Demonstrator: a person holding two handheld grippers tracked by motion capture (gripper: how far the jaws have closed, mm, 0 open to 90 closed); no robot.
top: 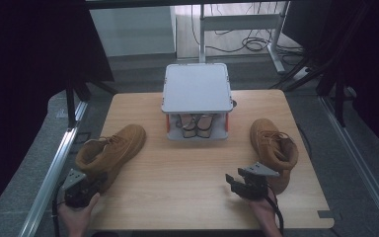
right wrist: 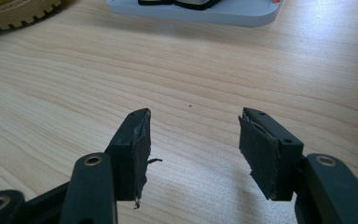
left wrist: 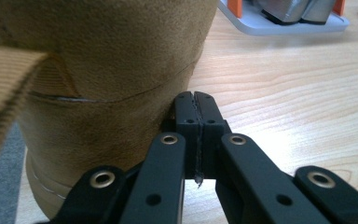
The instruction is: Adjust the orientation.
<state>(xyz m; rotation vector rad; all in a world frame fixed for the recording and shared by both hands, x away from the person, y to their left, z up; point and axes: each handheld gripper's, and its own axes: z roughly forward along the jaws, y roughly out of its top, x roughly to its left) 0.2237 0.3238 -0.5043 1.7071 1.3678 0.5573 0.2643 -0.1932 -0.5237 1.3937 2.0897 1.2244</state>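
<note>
High view: on the pale wooden desk (top: 192,163), the left claw (top: 81,190) sits at the near left corner, just behind the heel of the left tan suede lace-up boot (top: 111,153), which lies with its toe pointing far and right. In the left gripper view the jaws are pressed together with nothing between them, tips right against the boot's heel (left wrist: 102,70); whether they touch it cannot be told. At the far middle of the desk stands a small grey two-tier rack with orange posts (top: 196,89), a pair of shoes (top: 197,126) tucked under its top plate. Bare wood separates it from both boots. The right tan suede boot (top: 274,148) stands at the right, toe pointing far. The right claw (top: 237,183) rests just beside the boot's near end, jaws apart over bare wood (right wrist: 191,116), holding nothing.
</note>
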